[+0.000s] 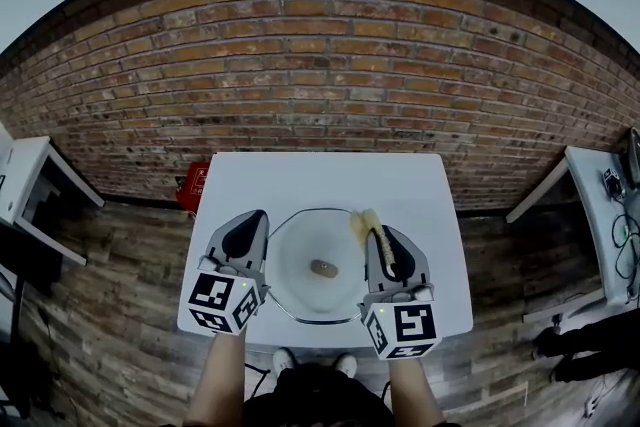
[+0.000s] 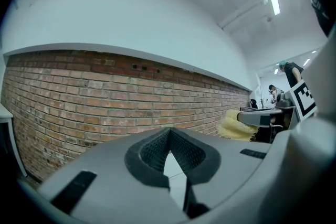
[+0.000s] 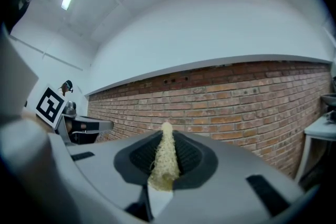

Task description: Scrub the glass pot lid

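The glass pot lid [image 1: 300,285] lies flat in the middle of the white table [image 1: 330,177], with its brown knob [image 1: 323,267] at its centre. My left gripper [image 1: 247,227] rests at the lid's left rim, its jaws shut with nothing between them [image 2: 167,150]. At the lid's right rim my right gripper [image 1: 384,243] is shut on a yellow loofah scrubber [image 1: 366,227], whose end sticks out past the jaws over the lid's far right edge. In the right gripper view the scrubber [image 3: 164,162] stands pinched between the dark pads. The left gripper view shows the scrubber [image 2: 236,126] off to the right.
A brick wall [image 1: 330,65] runs behind the table. A red box [image 1: 192,185] sits on the wooden floor at the table's far left corner. White tables stand at the left [image 1: 22,180] and right [image 1: 600,205] edges of the head view.
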Tool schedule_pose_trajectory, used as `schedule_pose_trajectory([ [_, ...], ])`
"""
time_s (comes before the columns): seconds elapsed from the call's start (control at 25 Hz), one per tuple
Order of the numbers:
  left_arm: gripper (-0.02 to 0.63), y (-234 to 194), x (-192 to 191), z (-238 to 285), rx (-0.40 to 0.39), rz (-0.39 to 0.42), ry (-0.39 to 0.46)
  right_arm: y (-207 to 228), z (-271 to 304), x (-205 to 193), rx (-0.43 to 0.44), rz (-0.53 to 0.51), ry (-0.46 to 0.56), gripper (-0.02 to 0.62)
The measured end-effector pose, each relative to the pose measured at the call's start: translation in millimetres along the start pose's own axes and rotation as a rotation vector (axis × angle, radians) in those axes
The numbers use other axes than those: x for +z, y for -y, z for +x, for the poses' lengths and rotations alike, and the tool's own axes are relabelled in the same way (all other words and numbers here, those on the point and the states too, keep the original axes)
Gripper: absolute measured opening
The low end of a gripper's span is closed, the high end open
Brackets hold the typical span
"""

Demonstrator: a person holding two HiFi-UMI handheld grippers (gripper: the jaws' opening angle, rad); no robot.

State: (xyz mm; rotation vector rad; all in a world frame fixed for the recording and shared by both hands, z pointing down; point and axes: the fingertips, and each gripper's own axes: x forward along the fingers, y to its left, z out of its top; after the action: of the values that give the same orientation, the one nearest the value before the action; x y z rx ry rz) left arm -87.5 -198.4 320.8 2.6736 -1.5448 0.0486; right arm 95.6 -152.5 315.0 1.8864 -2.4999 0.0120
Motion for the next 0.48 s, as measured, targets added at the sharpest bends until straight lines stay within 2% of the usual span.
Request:
schedule_pose_trajectory([
  [0.48, 0.009, 10.8, 16.8, 5.9, -0.002, -0.004, 0.053, 8.9, 1.2, 17.0, 0.014, -0.019, 0.032, 0.061],
])
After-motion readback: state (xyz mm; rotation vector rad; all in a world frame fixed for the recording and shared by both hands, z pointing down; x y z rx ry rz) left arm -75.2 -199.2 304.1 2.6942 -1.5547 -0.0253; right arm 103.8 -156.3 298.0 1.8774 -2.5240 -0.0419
